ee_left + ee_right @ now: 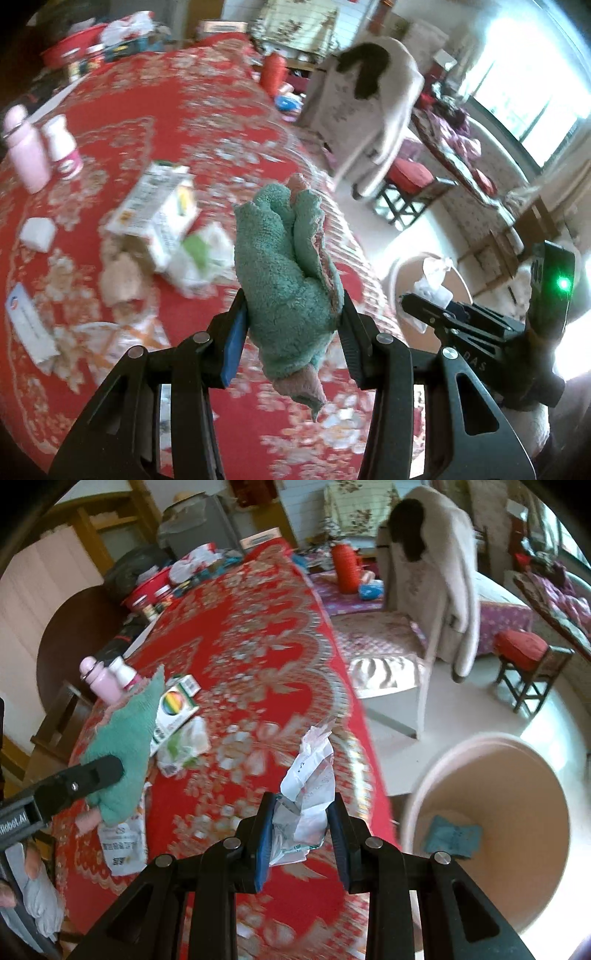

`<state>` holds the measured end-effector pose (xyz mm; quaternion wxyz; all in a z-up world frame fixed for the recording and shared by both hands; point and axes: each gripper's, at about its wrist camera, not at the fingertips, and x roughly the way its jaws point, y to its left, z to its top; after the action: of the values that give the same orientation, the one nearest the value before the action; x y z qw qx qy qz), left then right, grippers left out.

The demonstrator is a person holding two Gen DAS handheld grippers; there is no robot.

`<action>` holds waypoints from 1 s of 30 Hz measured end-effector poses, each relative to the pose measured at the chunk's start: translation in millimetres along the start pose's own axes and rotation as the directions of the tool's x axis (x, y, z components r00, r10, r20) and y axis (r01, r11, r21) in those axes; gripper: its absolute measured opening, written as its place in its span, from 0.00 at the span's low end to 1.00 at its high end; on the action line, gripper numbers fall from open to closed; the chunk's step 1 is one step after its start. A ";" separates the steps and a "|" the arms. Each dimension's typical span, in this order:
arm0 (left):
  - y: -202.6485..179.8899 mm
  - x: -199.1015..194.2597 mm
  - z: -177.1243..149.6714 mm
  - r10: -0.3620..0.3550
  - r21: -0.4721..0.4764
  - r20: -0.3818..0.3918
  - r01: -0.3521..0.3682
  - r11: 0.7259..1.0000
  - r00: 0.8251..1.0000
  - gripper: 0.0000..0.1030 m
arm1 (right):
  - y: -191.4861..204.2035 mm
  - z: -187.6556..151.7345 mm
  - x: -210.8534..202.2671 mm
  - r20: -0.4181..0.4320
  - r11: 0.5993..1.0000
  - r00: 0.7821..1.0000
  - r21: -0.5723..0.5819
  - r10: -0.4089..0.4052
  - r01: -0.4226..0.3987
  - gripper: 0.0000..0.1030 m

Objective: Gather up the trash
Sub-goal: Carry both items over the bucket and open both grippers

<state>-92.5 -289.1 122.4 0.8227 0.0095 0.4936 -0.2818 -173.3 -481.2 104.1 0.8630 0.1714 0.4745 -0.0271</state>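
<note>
My left gripper (293,325) is shut on a green and pink cloth (288,266) and holds it above the red floral table (166,110). The cloth also shows in the right wrist view (125,738). My right gripper (301,823) is shut on crumpled white paper (310,782) near the table's right edge, beside a beige trash bin (517,775) on the floor. The bin holds a blue scrap (452,836). In the left wrist view the right gripper (436,310) hovers at the bin (424,277). A carton (159,206), plastic wrappers (199,258) and torn packaging (110,332) lie on the table.
A pink bottle (26,155) and a white bottle (64,147) stand at the table's left. A chair draped with a coat (432,590) and a red stool (524,657) stand on the floor to the right. Clutter and a red basin (151,587) sit at the table's far end.
</note>
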 end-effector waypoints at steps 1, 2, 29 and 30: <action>-9.8 5.2 -1.3 -0.013 0.012 -0.011 0.013 1.000 1.000 0.42 | -6.9 -2.7 -3.5 0.000 1.000 1.000 0.009 -0.009 0.009 0.27; -15.1 7.7 -2.0 -0.020 0.018 -0.016 0.020 1.000 1.000 0.42 | -13.5 -5.2 -6.4 -0.001 1.000 1.000 0.018 -0.018 0.018 0.27; -172.9 96.3 -13.6 -0.159 0.166 -0.174 0.188 0.968 0.972 0.42 | -159.9 -51.7 -51.6 -0.039 0.962 0.990 0.234 -0.139 0.144 0.27; -175.6 100.2 -14.0 -0.162 0.164 -0.181 0.192 0.968 0.970 0.42 | -164.7 -52.5 -51.4 -0.043 0.959 0.989 0.245 -0.139 0.146 0.27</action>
<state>-151.4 -478.1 79.4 0.7459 0.0631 0.5318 -0.3961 -278.5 -625.1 76.3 0.8247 0.2433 0.4892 -0.1459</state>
